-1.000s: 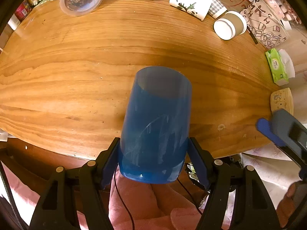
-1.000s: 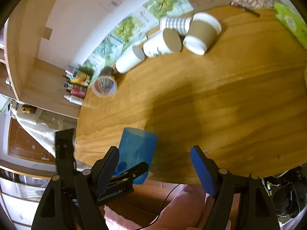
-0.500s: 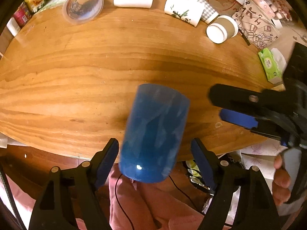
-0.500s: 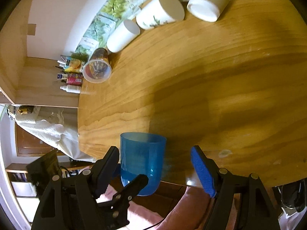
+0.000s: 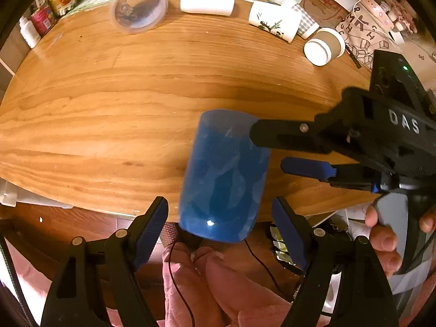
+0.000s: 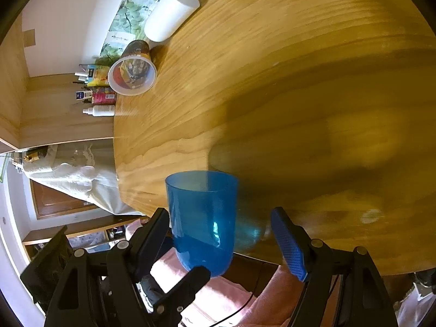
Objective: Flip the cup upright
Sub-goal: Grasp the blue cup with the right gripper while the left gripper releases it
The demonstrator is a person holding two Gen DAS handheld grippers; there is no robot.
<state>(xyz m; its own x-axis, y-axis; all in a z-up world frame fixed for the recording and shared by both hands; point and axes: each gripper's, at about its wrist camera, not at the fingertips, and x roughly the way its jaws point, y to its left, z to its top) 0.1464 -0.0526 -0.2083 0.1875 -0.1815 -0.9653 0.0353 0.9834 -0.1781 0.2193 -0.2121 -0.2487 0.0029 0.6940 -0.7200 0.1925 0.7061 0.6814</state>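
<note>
A translucent blue cup [image 5: 223, 174] hangs over the near edge of the wooden table [image 5: 109, 103], its open mouth pointing away from the camera. My left gripper [image 5: 220, 226] is open, its pads apart on either side of the cup's base. My right gripper [image 5: 272, 147] comes in from the right with its fingers around the cup's rim end. In the right wrist view the cup [image 6: 201, 218] sits between the open fingers of my right gripper [image 6: 223, 234], close to the left pad. What holds the cup is not clear.
Several cups lie on their sides along the table's far edge: a clear plastic cup [image 5: 139, 8], a white cup [image 5: 207, 0], a panda-print cup [image 5: 272, 21] and a brown paper cup [image 5: 324, 46]. Bottles [image 6: 95, 95] stand on a shelf at the left.
My left gripper has opened and let go of the cup. My right gripper has moved in from the right and now straddles the cup.
</note>
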